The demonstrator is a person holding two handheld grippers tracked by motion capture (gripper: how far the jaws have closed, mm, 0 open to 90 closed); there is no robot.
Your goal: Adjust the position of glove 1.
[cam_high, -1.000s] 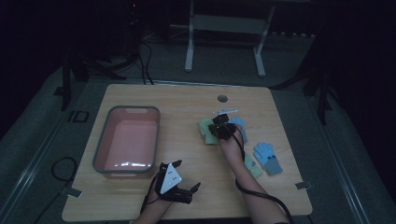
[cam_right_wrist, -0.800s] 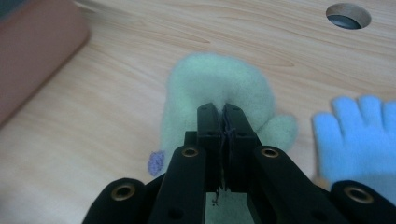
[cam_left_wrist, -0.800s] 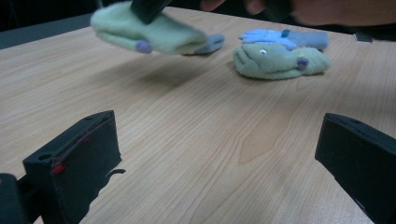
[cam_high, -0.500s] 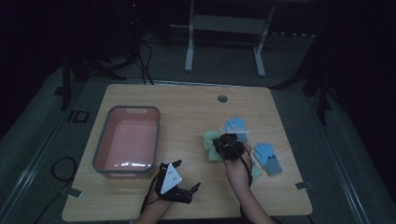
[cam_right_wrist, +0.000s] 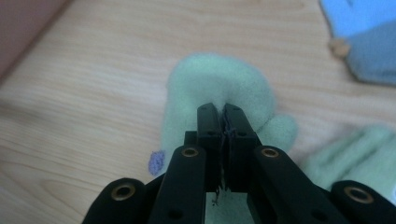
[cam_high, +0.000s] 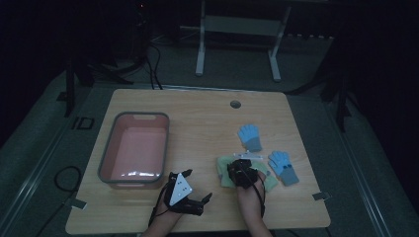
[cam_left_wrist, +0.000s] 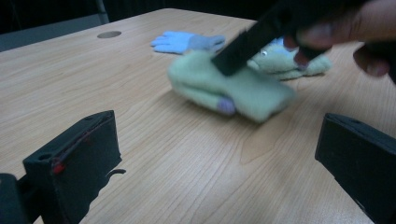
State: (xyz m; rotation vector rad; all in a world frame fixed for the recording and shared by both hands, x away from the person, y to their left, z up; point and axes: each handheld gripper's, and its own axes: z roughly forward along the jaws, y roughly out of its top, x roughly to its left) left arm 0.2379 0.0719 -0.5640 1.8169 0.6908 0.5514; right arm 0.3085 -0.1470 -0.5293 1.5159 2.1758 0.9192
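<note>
right gripper view looks down its own black jaws, pressed together over the soft pale green knitted glove (cam_right_wrist: pixel 219 88); whether they pinch a fold of it or just press down i cannot tell for sure, but it reads as a grip. the high view puts the right gripper (cam_high: pixel 242 173) on that green glove (cam_high: pixel 223 170) near the table's front edge, right of the pink plastic bin with a grey rim (cam_high: pixel 106 163). the left gripper (cam_high: pixel 197 202) hovers at the front edge with jaws wide apart and nothing between them; its own view shows the glove (cam_left_wrist: pixel 233 91) lying ahead on the wooden table (cam_left_wrist: pixel 140 154). the step in hand looks like picking up the green glove to carry it to the bin; next it needs lifting clear and moving left over the rim. compared with a second ago, the right gripper has come nearer the person, dragging the green glove with it, uncovering a light blue glove (cam_high: pixel 250 137) farther back; another blue glove (cam_high: pixel 282 167) lies to the right.
</note>
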